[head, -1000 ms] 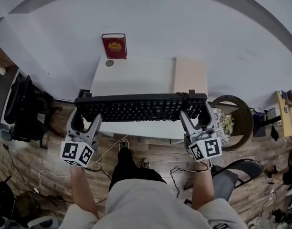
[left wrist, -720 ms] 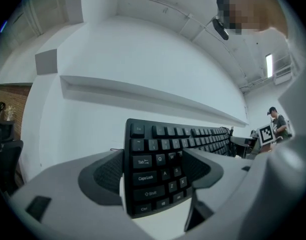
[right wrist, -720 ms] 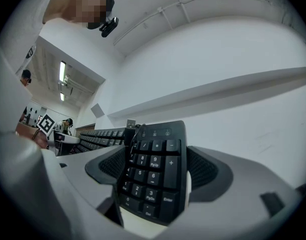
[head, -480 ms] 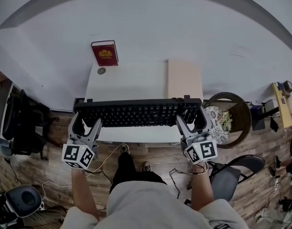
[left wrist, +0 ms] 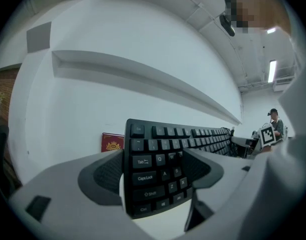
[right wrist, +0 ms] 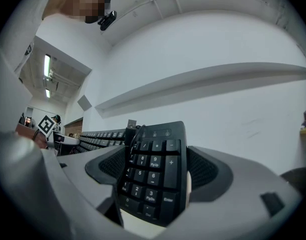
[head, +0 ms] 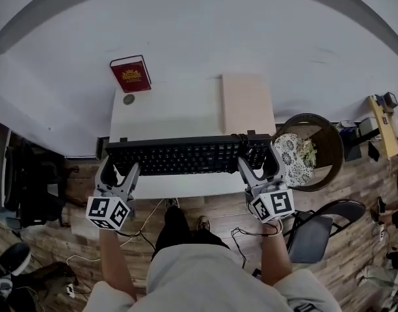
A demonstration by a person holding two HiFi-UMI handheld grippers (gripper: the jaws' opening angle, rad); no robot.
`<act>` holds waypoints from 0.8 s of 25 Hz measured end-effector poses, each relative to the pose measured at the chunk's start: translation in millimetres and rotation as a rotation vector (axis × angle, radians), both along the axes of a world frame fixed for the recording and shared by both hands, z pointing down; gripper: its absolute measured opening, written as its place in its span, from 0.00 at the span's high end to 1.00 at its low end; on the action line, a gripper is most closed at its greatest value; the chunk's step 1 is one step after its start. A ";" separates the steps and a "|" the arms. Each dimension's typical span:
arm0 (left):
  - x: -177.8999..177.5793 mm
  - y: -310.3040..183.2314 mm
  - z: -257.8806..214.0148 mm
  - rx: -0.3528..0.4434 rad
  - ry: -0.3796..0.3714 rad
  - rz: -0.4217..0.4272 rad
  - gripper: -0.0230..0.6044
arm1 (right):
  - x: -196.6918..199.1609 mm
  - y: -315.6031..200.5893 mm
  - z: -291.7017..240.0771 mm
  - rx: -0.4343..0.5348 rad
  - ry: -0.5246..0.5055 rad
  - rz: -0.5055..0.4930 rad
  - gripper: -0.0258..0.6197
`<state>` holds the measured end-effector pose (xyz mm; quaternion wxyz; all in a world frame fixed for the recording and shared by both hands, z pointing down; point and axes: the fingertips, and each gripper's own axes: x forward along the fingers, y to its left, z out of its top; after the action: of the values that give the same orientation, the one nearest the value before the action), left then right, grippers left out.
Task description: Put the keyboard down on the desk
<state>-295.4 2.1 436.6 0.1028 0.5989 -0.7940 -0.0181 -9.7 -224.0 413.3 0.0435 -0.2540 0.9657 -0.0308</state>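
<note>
A long black keyboard (head: 189, 155) hangs level over the front part of a small white desk (head: 170, 109). My left gripper (head: 116, 173) is shut on its left end, and the Tab and Caps Lock keys of the keyboard (left wrist: 158, 169) sit between the jaws. My right gripper (head: 259, 166) is shut on its right end, with the number pad of the keyboard (right wrist: 153, 176) clamped between the jaws. A coiled cable with a USB plug (right wrist: 131, 124) rests on top of the keyboard near the number pad.
A red book (head: 130, 74) leans on the wall at the desk's back left, with a small round disc (head: 128, 99) beside it. A tan panel (head: 247, 104) covers the desk's right side. A round wicker basket (head: 309, 151) stands right of the desk, a black chair (head: 311, 236) nearer.
Both grippers and the keyboard have kept their hold and come further over the desk's front part. The view has shifted, so the book and desk now sit more to the left.
</note>
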 end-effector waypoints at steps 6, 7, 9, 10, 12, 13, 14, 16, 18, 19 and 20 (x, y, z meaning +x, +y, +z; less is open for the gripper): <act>-10.4 -16.3 16.5 -0.029 0.029 0.036 0.38 | -2.6 -5.7 13.7 -0.028 0.028 0.038 0.37; -12.4 -19.5 19.8 -0.033 0.035 0.043 0.38 | -3.4 -7.0 16.1 -0.033 0.034 0.044 0.36; -18.4 -25.7 26.1 -0.042 0.046 0.055 0.38 | -7.2 -9.9 21.0 -0.041 0.046 0.055 0.37; -22.3 -28.9 29.1 -0.046 0.051 0.061 0.38 | -10.1 -11.5 23.5 -0.045 0.053 0.060 0.36; -29.7 -35.5 34.5 -0.055 0.060 0.074 0.38 | -15.3 -14.8 28.3 -0.054 0.063 0.071 0.37; -32.2 -38.6 36.9 -0.059 0.062 0.081 0.38 | -16.6 -15.9 30.9 -0.060 0.065 0.078 0.37; -33.5 -41.4 39.1 -0.064 0.064 0.089 0.38 | -16.4 -16.5 33.9 -0.065 0.066 0.084 0.36; -32.4 -45.7 43.8 -0.075 0.069 0.104 0.38 | -12.5 -16.6 39.8 -0.077 0.072 0.098 0.36; -32.8 -50.8 48.9 -0.088 0.075 0.116 0.38 | -10.4 -17.8 45.8 -0.090 0.079 0.112 0.37; -34.4 -53.7 51.4 -0.093 0.079 0.121 0.38 | -11.0 -19.0 48.7 -0.096 0.081 0.119 0.37; -36.6 -56.6 53.9 -0.099 0.084 0.126 0.38 | -12.1 -20.2 51.1 -0.102 0.085 0.124 0.37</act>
<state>-332.0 -54.5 490.5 0.1663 0.6404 -0.7498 0.0026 -21.8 -244.2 464.4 -0.0088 -0.3164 0.9463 -0.0664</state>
